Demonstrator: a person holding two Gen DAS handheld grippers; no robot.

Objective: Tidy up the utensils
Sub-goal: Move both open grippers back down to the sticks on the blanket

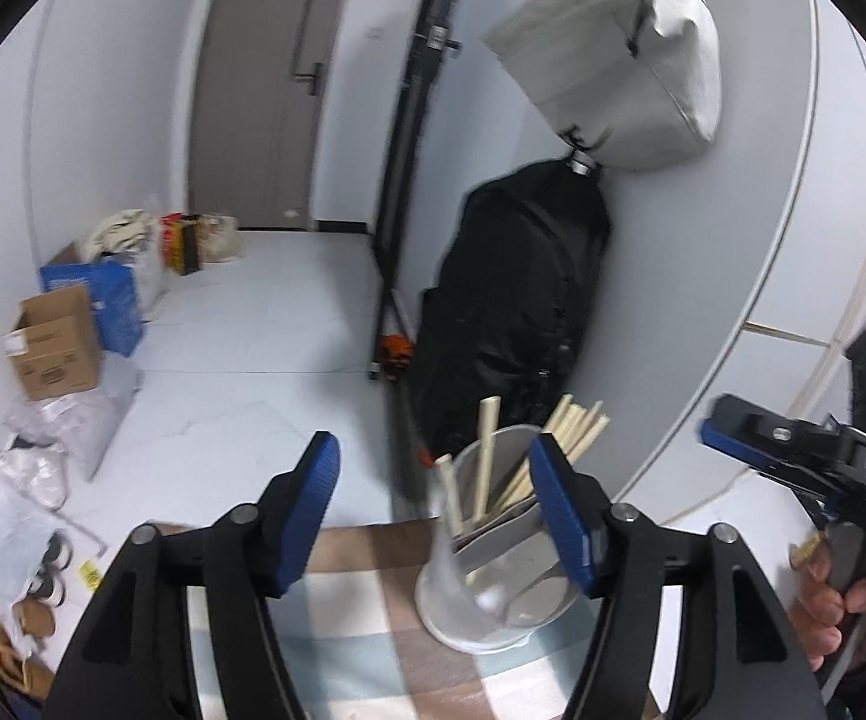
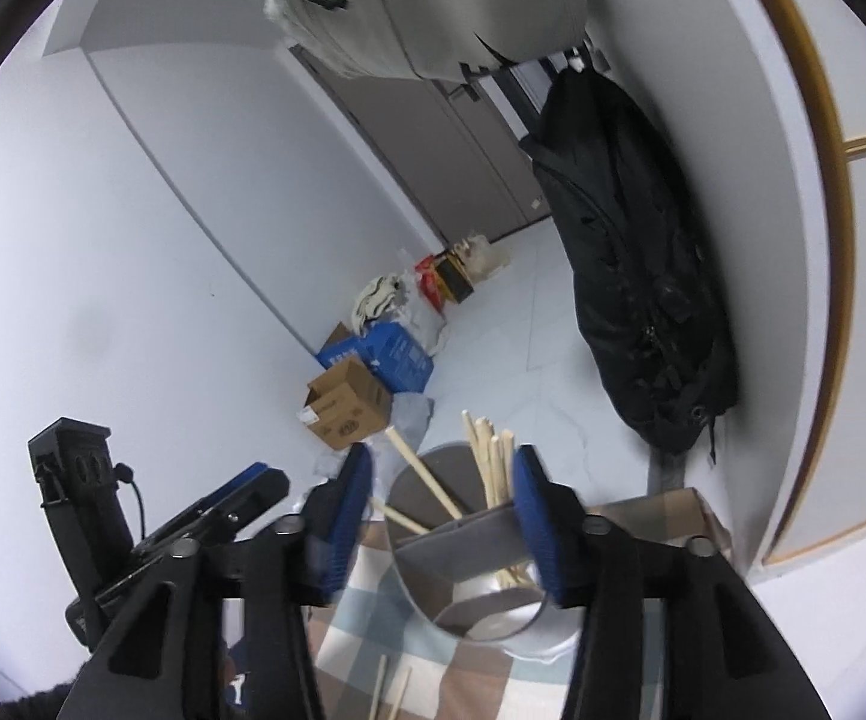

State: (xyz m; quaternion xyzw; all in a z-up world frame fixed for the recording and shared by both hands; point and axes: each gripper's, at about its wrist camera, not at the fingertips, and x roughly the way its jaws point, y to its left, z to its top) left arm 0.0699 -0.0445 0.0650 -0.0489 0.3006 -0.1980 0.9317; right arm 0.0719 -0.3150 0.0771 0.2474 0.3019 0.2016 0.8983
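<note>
Left claw (image 1: 439, 510) spread | right claw (image 2: 442, 516) spread | chopsticks (image 1: 571, 429) lean upward in holder (image 1: 493, 588)

The holder (image 1: 493, 564) stands on the cloth (image 1: 373, 660) with chopsticks (image 1: 484, 456) upright in it, two more chopsticks (image 2: 391, 690) lying on the cloth before it, boxes (image 1: 58, 342) on the floor behind left.

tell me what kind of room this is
Probably a home entryway or hallway used for storage: a closed door at the far end, cardboard boxes and bags along the wall, a black bag hanging up.
</note>
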